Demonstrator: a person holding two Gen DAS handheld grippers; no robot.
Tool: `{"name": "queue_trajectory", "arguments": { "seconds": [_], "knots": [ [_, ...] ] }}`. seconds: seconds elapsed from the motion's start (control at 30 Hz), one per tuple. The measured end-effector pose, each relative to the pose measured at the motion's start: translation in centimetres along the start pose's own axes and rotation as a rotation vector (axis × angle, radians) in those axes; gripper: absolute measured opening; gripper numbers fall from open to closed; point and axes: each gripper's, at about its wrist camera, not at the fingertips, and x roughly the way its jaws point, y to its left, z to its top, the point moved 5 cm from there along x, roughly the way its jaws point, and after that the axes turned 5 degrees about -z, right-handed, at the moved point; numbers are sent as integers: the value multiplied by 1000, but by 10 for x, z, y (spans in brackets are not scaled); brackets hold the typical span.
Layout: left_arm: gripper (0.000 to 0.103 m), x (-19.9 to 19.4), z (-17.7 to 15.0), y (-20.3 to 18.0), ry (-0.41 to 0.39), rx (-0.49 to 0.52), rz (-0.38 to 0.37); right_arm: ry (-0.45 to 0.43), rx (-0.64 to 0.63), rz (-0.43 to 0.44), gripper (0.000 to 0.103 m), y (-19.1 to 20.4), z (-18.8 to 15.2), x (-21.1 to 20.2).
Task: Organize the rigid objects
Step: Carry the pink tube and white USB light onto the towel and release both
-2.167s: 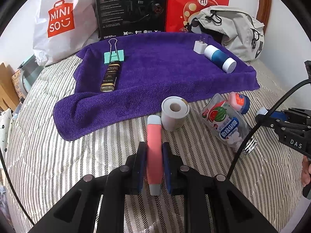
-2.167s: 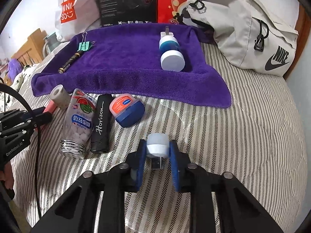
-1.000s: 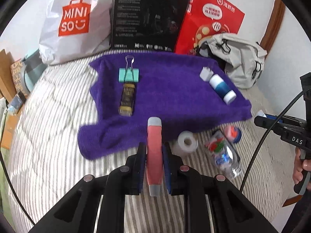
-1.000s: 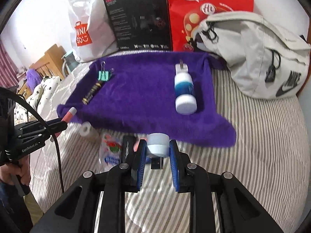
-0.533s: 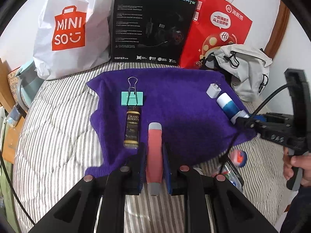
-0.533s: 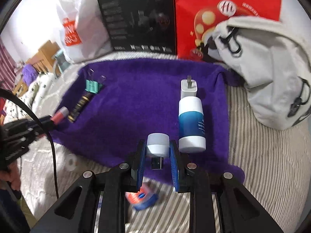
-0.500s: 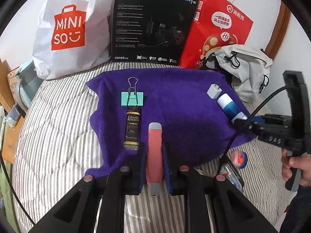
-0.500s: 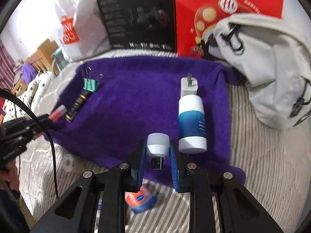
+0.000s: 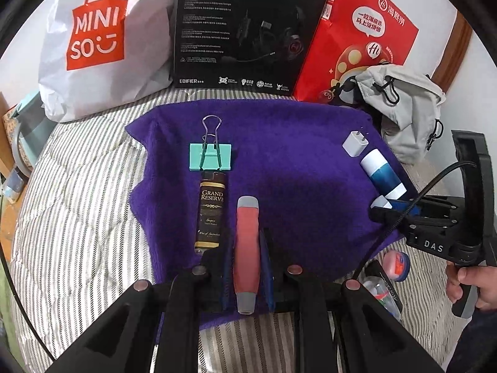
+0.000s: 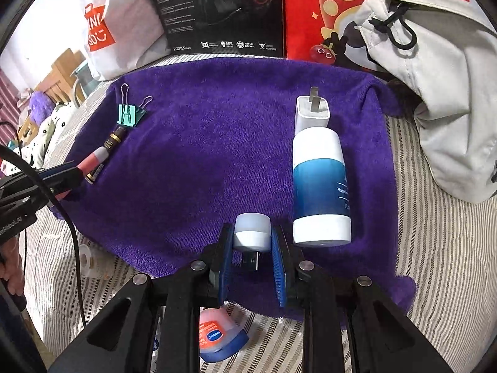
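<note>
Lowering gently, the left hand-held gripper [image 9: 247, 259], clamped on the pink tube [image 9: 247, 250], should lay it parallel beside the "GRAND RESERVE" bottle [image 9: 211, 209]. The right hand-held gripper [image 10: 252, 253] clamps the USB light [image 10: 251, 232] beside the Vaseline bottle [image 10: 321, 186] over the purple towel [image 10: 202, 155]. Beyond: MINISO, EDIFIER.

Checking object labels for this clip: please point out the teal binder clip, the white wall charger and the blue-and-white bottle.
teal binder clip [image 9: 210, 156], left wrist view, on its teal body.
white wall charger [image 10: 311, 115], right wrist view, on its white housing.
blue-and-white bottle [image 10: 320, 183], right wrist view, on its blue middle.
</note>
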Motion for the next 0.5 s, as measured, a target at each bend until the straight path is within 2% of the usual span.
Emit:
{"name": "queue_trajectory", "arguments": {
  "seconds": [0.3, 0.37, 0.5],
  "knots": [
    [17, 18, 8, -1, 16, 7, 6, 24, -22, 11, 27, 0, 1, 1],
    [17, 22, 8, -2, 20, 9, 11, 27, -10, -5, 35, -3, 1, -2],
    [17, 29, 9, -4, 28, 23, 32, 12, -1, -21, 43, -10, -3, -11]
  ]
}}
